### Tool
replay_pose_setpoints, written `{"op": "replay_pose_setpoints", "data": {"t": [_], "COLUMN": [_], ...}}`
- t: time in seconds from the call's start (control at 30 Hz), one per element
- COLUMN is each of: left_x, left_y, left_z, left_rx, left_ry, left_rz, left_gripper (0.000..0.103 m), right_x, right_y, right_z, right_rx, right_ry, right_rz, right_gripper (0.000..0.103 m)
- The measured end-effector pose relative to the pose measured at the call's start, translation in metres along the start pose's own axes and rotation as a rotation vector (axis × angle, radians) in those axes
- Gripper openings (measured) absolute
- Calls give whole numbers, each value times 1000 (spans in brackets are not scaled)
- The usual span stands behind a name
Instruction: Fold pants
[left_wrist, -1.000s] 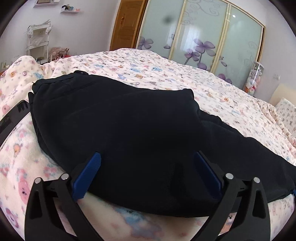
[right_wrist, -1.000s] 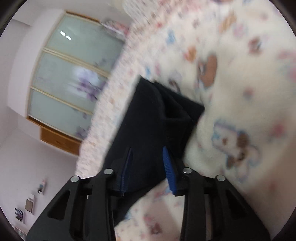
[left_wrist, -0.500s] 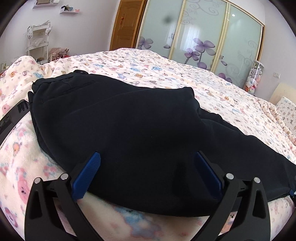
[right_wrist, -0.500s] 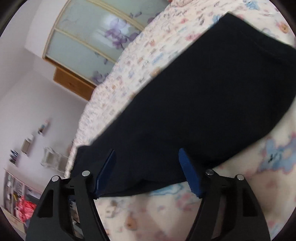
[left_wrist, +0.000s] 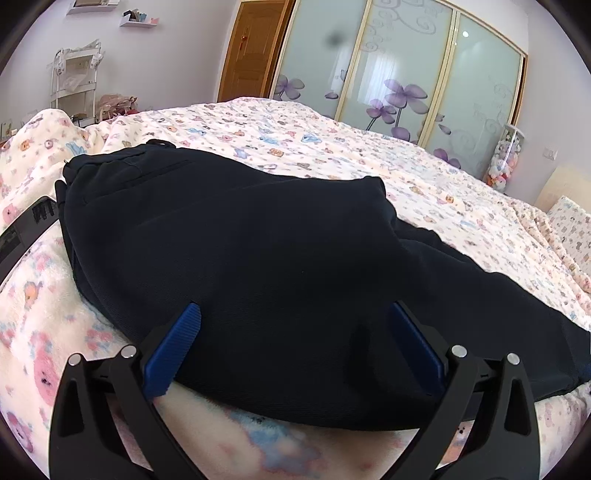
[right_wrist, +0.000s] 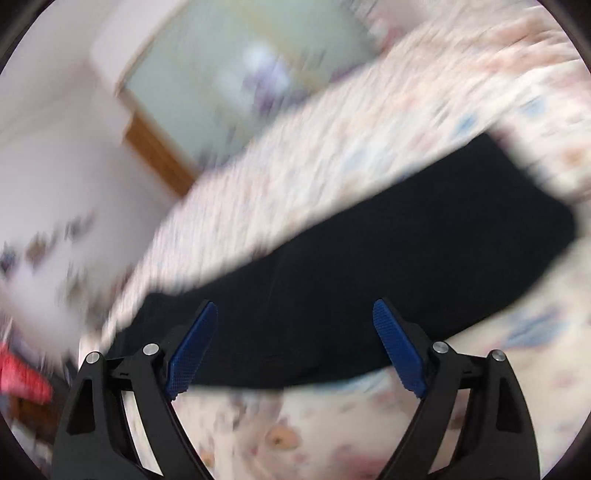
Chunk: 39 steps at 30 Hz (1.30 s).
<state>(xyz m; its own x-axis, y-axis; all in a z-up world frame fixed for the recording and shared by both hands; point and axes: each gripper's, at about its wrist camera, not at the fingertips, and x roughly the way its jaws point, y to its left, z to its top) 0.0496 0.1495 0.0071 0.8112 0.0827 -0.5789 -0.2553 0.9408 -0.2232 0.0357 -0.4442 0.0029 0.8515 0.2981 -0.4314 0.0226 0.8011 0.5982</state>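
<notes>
floral bed (left_wrist: 332, 147), dark pants (left_wrist: 258, 258) lying lengthwise left-right, both grippers (left_wrist: 295, 347) (right_wrist: 295, 343) spread, empty

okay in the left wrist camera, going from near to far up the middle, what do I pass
Open left gripper with blue ribbed pads → dark navy folded pants → cream animal-print fleece bedspread → frosted sliding wardrobe doors with purple flowers.

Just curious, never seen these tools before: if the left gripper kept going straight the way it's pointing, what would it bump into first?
Most likely the dark pants on the bed; the open left gripper points right at them.
</notes>
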Motion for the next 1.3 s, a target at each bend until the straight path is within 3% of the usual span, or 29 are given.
{"op": "replay_pose_setpoints", "data": {"t": [0.1,0.2,0.27,0.4,0.43,0.47,0.53,0.57,0.8,0.9,1.07,1.3], "left_x": [-7,-14,-18,-19,-19,-18,-18,-17,-19,-21,-21,-19], "left_y": [1,-1,-2,-7,-8,-8,-8,-7,-5,-8,-13,-10], "left_z": [-1,-1,-1,-1,-1,0,0,0,0,0,-1,-1], "left_rx": [-9,-3,3,30,36,40,41,38,24,40,67,49], "left_ry": [-34,-70,-91,-103,-102,-101,-98,-96,-104,-111,-117,-107], "left_rz": [-16,-22,-24,-21,-20,-20,-21,-23,-31,-31,-24,-35], "left_gripper": [101,101,101,101,101,101,101,101,101,101,101,101], "right_x": [-36,-54,-60,-41,-36,-27,-12,-4,-41,-44,-17,1], "right_y": [-39,-79,-90,-74,-71,-74,-92,-98,-83,-86,-96,-110], "right_z": [12,13,9,25,26,29,29,30,17,16,25,27], "right_rx": [159,326,378,315,303,299,320,330,344,370,378,392], "right_ry": [-176,-205,-214,-205,-189,-165,-105,-83,-173,-162,-97,-86], "right_rz": [-122,-136,-99,2,-33,-137,-221,-217,-199,-191,-310,-366], "right_gripper": [87,72,68,68,68,68,62,62,63,63,62,62]}}
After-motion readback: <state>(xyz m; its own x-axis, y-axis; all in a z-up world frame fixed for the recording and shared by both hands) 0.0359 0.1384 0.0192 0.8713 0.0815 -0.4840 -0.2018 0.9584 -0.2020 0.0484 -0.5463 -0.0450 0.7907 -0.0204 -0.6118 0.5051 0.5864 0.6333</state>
